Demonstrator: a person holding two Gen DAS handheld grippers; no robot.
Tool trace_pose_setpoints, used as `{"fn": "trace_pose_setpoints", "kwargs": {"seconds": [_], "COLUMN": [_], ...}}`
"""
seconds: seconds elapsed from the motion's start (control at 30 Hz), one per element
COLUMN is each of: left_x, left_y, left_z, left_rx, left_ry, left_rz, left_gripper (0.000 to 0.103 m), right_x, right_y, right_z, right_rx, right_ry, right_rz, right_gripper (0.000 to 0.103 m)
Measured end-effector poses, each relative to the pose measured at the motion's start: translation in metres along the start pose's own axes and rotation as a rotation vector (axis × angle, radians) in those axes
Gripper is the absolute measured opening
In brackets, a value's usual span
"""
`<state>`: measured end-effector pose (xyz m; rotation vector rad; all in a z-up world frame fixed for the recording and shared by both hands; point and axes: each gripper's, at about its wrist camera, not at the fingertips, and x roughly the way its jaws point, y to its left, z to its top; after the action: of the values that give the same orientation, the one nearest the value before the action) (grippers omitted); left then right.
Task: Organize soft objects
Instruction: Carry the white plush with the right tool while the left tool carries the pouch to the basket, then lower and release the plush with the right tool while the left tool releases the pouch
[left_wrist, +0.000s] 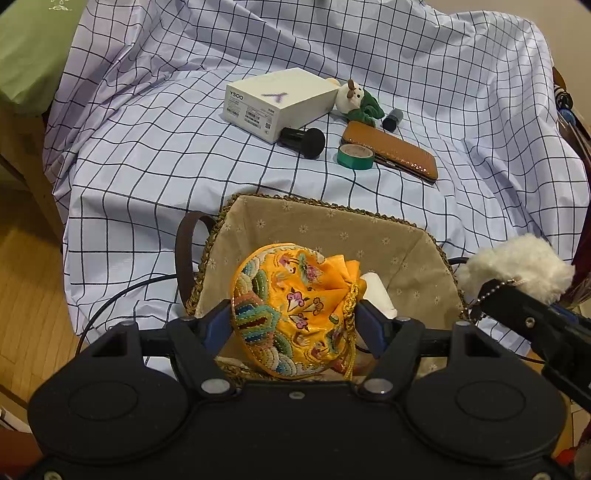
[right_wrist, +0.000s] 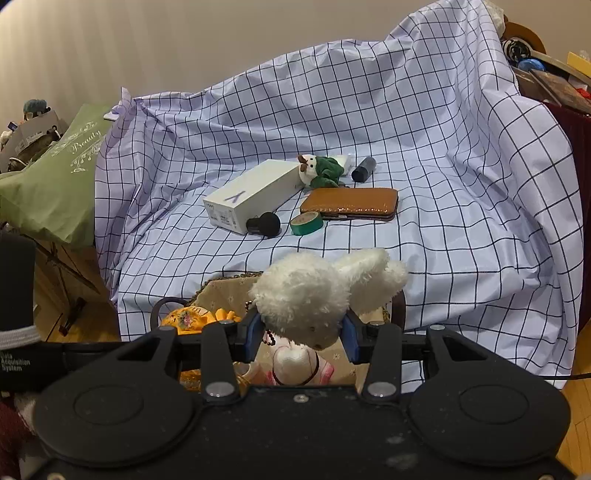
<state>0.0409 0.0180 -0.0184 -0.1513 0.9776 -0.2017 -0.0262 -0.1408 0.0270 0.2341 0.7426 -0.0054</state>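
where checked cloth (right_wrist: 443, 206) drapes the seat | left jaws clamp embroidered pouch (left_wrist: 295, 314) | right jaws clamp white plush (right_wrist: 314, 291) over basket (left_wrist: 369, 229)

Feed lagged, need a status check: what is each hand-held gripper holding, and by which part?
Left hand-held gripper: embroidered yellow pouch, clamped across its sides. Right hand-held gripper: white plush toy, clamped across its head.

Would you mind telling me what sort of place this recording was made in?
Probably a lived-in home room: a checked sheet draped over furniture, wooden flooring, and a green cushion beside cluttered belongings.
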Motion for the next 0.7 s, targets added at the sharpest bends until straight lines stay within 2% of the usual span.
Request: {"fn": "trace_pose_setpoints", "kwargs": {"seconds": [0.3, 0.7], "left_x": [-0.010, -0.014], "left_y": [-0.003, -0.001], "left_z": [0.001, 0.000], "left_rx": [0.015, 0.002], "left_ry": [-0.061, -0.083], "left_rz": [0.017, 0.060], "left_gripper": [0.075, 0.075], "right_x": [0.002, 0.005], "right_y": [-0.002, -0.004], "right_z": [0.000, 0.001], "right_rx": [0.009, 0.007], "right_ry": [0.009, 0.033], "right_rz": [0.003, 0.027], "right_gripper": [0.043, 0.043]}}
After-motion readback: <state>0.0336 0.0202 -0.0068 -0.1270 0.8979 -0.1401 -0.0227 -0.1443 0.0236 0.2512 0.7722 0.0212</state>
